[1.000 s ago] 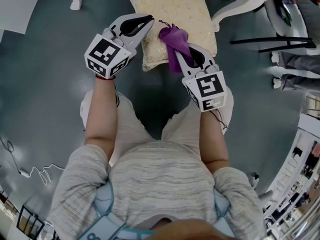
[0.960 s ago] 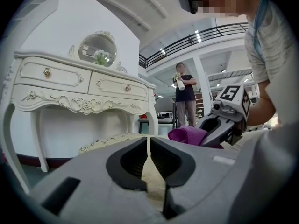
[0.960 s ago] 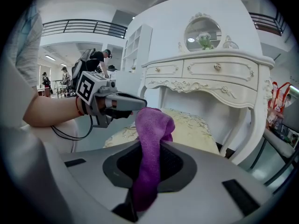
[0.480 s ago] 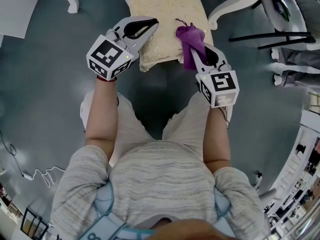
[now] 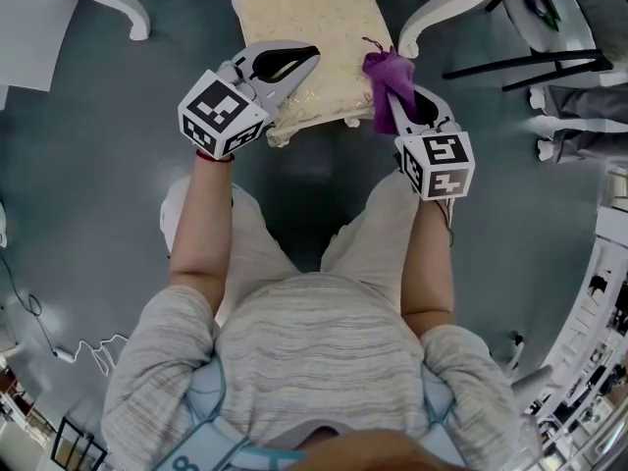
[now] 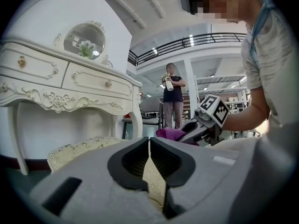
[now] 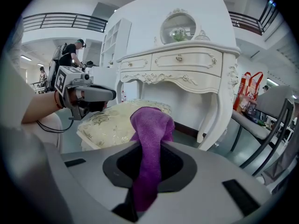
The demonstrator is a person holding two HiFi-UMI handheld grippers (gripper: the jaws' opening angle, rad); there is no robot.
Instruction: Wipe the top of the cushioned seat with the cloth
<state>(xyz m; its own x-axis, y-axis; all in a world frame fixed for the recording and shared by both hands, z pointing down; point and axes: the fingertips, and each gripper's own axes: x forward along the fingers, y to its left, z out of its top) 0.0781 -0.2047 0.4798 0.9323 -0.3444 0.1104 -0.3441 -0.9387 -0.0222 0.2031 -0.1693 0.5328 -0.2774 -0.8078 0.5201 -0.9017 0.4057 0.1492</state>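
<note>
The cream patterned cushioned seat (image 5: 304, 18) lies ahead of me on the grey floor, under a white dressing table (image 7: 182, 64). My left gripper (image 5: 306, 60) is at the seat's front left edge, shut with a fold of the seat's cream fabric (image 6: 153, 176) pinched between its jaws. My right gripper (image 5: 392, 91) is shut on the purple cloth (image 5: 385, 75), which bunches out past the jaw tips at the seat's front right corner. In the right gripper view the cloth (image 7: 150, 134) hangs over the jaws, with the seat (image 7: 117, 120) just behind and the left gripper (image 7: 100, 94) to the left.
White curved table legs (image 5: 113, 3) (image 5: 437, 3) flank the seat. A black-framed chair (image 5: 530, 57) stands to the right. A cable (image 5: 29, 312) lies on the floor at left. A person (image 6: 173, 101) stands in the background.
My right gripper has carried the purple cloth rightward, from over the seat's front middle to its front right corner. The left gripper has kept its hold at the front left edge.
</note>
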